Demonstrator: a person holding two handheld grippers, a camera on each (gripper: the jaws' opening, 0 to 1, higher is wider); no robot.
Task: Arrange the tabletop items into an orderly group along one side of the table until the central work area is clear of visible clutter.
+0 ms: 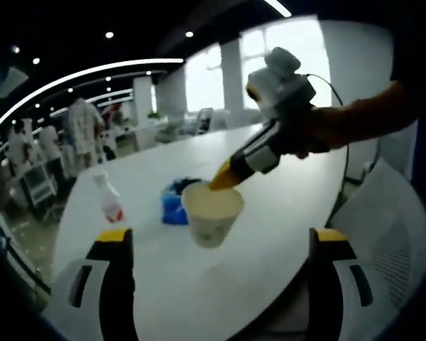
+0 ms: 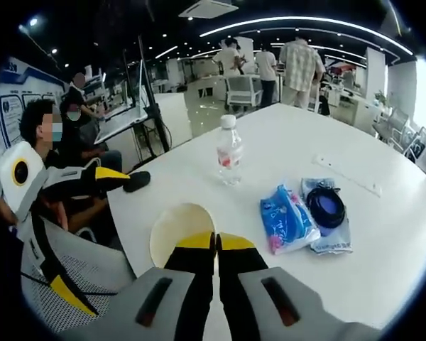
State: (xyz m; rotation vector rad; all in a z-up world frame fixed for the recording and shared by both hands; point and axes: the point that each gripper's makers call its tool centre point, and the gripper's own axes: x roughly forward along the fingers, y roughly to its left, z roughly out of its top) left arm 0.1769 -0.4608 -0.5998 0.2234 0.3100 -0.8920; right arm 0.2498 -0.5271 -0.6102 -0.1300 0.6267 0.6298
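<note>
My right gripper [image 2: 214, 243] is shut on the near rim of a cream paper cup [image 2: 179, 231] at the table's edge. In the left gripper view the same cup [image 1: 211, 213] hangs tilted from the right gripper [image 1: 224, 177], which reaches in from the right in a person's hand. My left gripper [image 1: 221, 245] is open, its jaws wide apart on either side of the cup and not touching it. A clear water bottle [image 2: 229, 153] with a red label stands upright on the white table [image 2: 383, 241]. A blue packet [image 2: 287, 217] lies beside a dark blue round bowl [image 2: 326, 206] on a plastic wrapper.
A flat white strip [image 2: 344, 174] lies further along the table. Grey mesh chairs [image 2: 78, 277] [image 1: 390, 234] stand at the table's edge. A seated person [image 2: 46, 142] is close to the table corner, and several people [image 2: 298, 64] stand at desks behind.
</note>
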